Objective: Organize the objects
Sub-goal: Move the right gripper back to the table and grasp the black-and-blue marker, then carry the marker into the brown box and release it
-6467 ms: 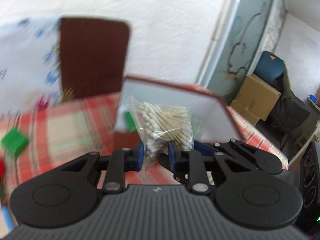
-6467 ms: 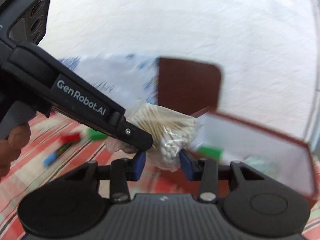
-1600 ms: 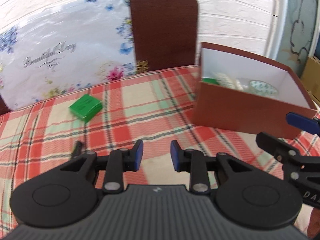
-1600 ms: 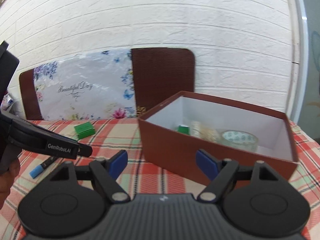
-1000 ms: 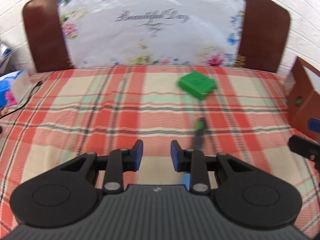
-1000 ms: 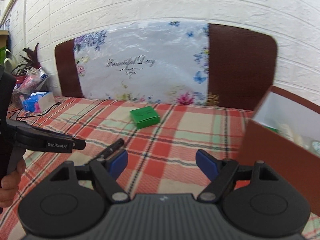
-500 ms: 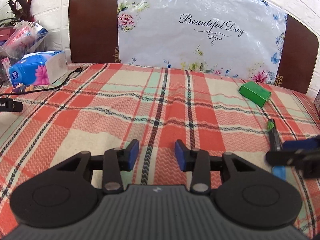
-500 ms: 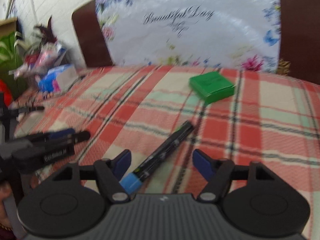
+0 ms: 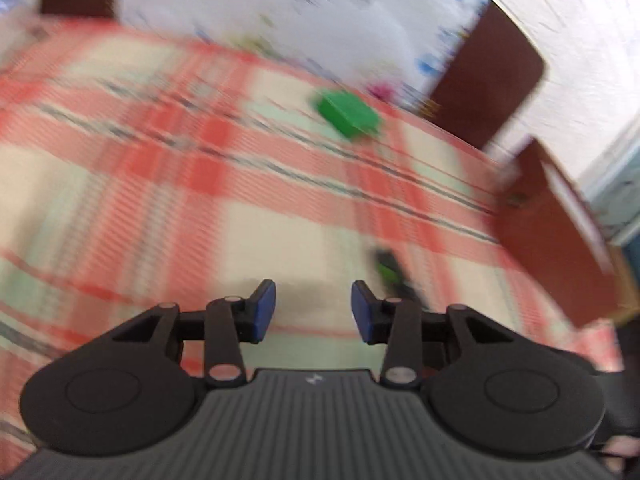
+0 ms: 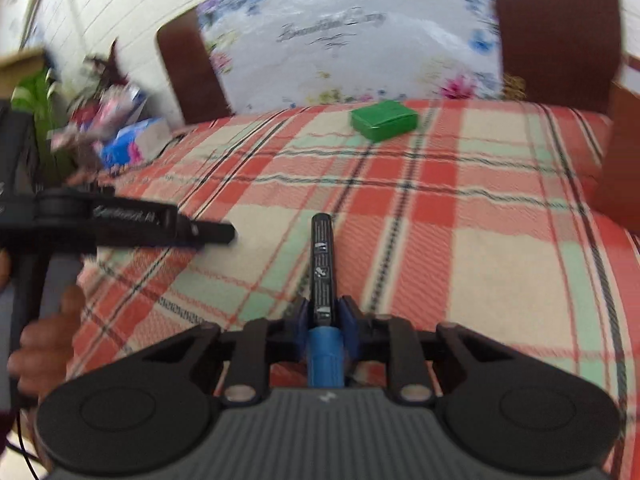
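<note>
Your right gripper (image 10: 323, 322) was squeezed on the marker (image 10: 322, 264), which pointed far away, brown box (image 10: 622, 152) to its right; left gripper (image 9: 313, 311) stayed apart, empty.

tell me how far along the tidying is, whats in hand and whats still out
Partway, by the look of it. In hand: the right gripper is shut on the black marker, near its blue cap, with the marker pointing forward over the plaid cloth. Still out: the green box sits on the cloth near the floral board. The left gripper is open and empty. The brown box shows only its side, so its contents cannot be seen now.
</note>
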`<state>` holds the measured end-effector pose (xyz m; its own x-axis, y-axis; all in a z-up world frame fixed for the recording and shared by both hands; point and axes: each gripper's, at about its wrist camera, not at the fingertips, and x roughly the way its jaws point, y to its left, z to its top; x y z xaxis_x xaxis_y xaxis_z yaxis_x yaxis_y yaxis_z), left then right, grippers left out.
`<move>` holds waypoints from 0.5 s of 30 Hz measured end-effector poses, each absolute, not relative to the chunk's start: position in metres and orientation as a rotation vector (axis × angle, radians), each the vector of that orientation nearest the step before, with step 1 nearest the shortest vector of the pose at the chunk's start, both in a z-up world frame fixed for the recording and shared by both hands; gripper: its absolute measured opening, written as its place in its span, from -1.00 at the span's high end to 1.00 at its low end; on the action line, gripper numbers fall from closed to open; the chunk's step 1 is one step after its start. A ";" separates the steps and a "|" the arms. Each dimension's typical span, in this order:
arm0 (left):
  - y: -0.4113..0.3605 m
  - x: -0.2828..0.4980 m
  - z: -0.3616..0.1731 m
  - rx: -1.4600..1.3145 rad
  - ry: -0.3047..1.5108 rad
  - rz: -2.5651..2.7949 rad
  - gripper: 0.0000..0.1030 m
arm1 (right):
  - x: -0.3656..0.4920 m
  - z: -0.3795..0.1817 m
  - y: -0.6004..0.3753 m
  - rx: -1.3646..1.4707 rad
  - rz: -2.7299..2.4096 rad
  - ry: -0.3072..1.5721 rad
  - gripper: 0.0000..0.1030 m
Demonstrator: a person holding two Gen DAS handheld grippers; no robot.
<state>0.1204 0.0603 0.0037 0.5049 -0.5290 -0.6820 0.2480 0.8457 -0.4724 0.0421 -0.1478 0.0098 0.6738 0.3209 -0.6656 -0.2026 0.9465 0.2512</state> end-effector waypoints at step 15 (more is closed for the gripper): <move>-0.082 0.128 0.022 -0.275 1.027 -0.606 0.61 | 0.010 0.026 -0.230 0.312 0.169 0.614 0.64</move>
